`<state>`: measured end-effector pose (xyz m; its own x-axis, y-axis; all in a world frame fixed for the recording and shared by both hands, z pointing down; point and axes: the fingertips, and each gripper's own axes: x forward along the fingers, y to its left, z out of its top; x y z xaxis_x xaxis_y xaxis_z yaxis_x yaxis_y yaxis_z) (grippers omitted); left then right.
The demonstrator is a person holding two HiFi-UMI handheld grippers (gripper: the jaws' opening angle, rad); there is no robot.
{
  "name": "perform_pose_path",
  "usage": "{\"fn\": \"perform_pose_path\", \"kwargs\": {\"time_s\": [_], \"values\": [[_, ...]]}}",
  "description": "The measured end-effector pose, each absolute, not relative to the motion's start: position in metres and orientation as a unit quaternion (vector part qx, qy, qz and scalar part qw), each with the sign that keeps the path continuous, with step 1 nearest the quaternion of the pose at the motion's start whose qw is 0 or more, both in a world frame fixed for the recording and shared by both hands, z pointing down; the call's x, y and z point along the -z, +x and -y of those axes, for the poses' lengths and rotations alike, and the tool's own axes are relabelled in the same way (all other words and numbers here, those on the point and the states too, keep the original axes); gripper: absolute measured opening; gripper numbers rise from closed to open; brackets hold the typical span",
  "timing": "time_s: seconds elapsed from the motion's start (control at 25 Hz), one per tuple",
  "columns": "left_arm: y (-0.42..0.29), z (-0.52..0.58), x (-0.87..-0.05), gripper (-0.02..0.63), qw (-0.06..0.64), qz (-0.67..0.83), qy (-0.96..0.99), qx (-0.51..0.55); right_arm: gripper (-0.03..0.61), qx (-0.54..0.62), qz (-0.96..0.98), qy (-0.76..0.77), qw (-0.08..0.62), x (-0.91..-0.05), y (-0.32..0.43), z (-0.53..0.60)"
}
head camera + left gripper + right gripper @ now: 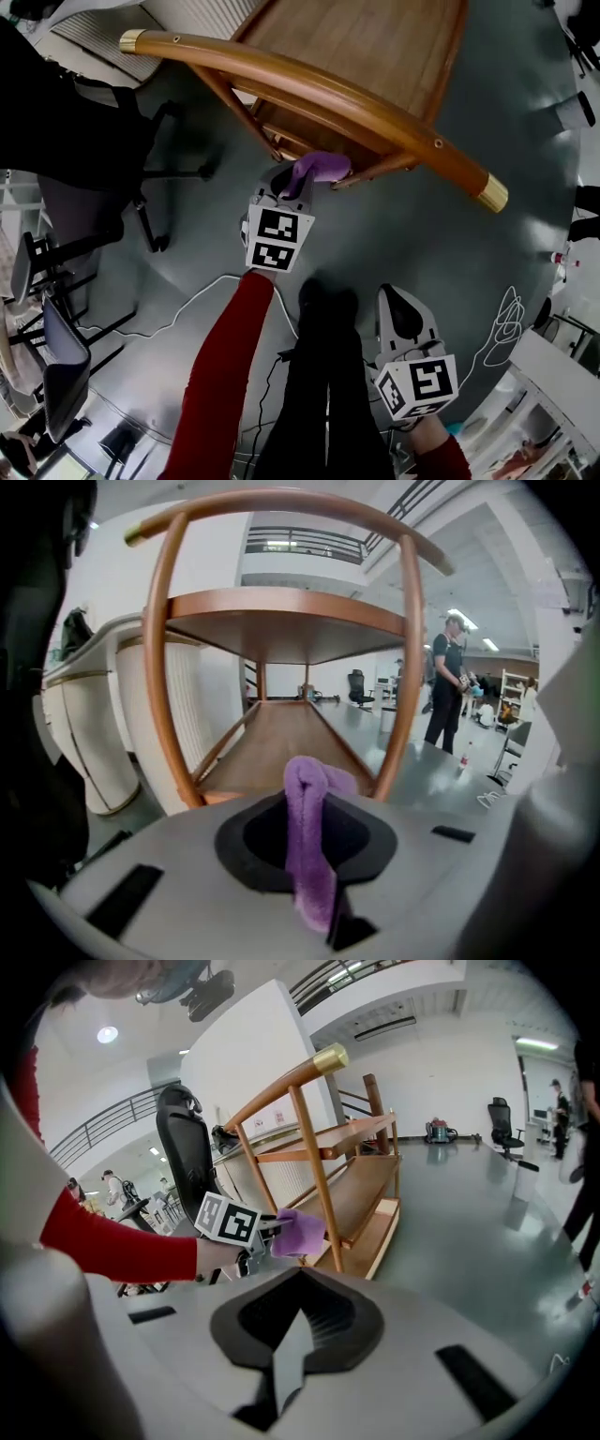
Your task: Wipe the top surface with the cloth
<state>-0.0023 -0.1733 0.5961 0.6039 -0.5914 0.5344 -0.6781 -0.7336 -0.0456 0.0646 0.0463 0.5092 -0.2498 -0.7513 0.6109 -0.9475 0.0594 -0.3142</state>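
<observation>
We pinch the cloth (309, 827) in the left gripper (292, 192) at the rack's (309, 80) end, below the top shelf (375, 47) it must reach for wiping, while the right gripper (405, 323), jaws pressed together on nothing, hangs by our legs (323, 394), clear.

Left tongs (302, 183) pinch cloth (325, 166); right tongs (401, 300) closed.

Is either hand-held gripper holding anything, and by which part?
Left hand-held gripper is shut on the purple cloth, pinching a bunched fold. Right hand-held gripper holds nothing.
</observation>
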Motion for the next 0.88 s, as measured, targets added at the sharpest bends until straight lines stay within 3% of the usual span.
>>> {"fn": "perform_pose_path", "kwargs": {"time_s": [0.56, 0.88], "values": [[-0.098, 0.234, -0.593, 0.049, 0.098, 0.467, 0.834, -0.278, 0.003, -0.313, 0.754, 0.555, 0.156, -0.505, 0.017, 0.008], [-0.058, 0.161, -0.581, 0.049, 0.097, 0.376, 0.894, -0.223, 0.003, -0.317, 0.745, 0.563, 0.167, -0.512, 0.033, -0.001]]}}
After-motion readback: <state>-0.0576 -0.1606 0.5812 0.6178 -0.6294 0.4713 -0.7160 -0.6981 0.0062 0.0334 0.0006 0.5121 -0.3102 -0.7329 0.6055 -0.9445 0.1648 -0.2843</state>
